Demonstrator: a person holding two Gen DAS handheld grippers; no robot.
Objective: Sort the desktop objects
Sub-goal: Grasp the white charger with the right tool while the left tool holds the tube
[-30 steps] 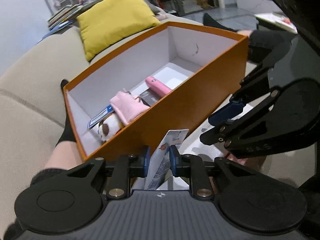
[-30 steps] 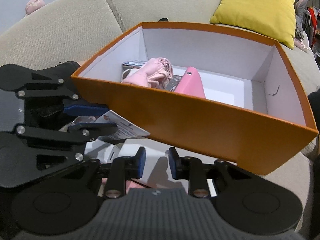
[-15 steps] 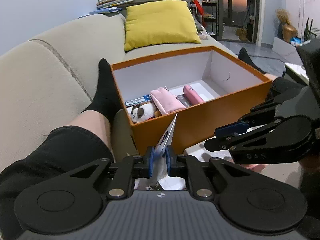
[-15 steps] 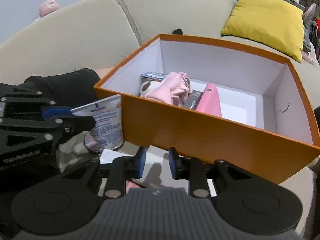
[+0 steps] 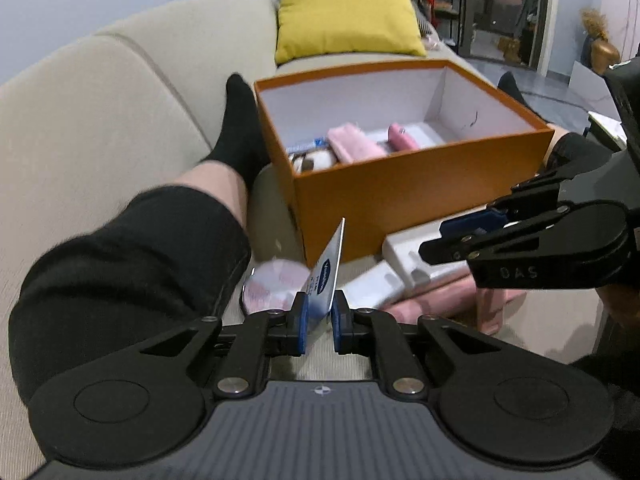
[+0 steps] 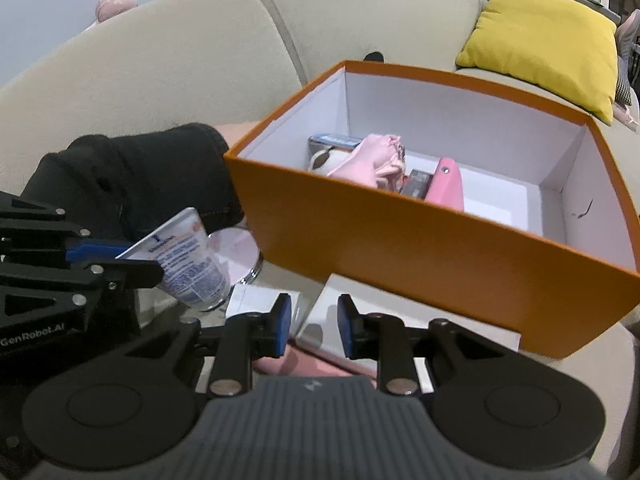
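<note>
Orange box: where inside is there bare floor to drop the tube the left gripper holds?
The orange box has bare white floor at its right end, between the pink case and the end wall. The left end is crowded: pink cloth, plush toy. The left gripper holds the tube.

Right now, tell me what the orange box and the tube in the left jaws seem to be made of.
Orange box: likely matte cardboard; thin straight walls, white inside, no shine.
Tube: probably soft plastic with a smooth printed skin; its flat crimped end sits pinched in the left gripper.

Your right gripper point(image 6: 310, 326) is hovering parted over white flat boxes point(image 6: 344, 316), facing the orange cardboard box point(image 6: 420, 248).
</note>
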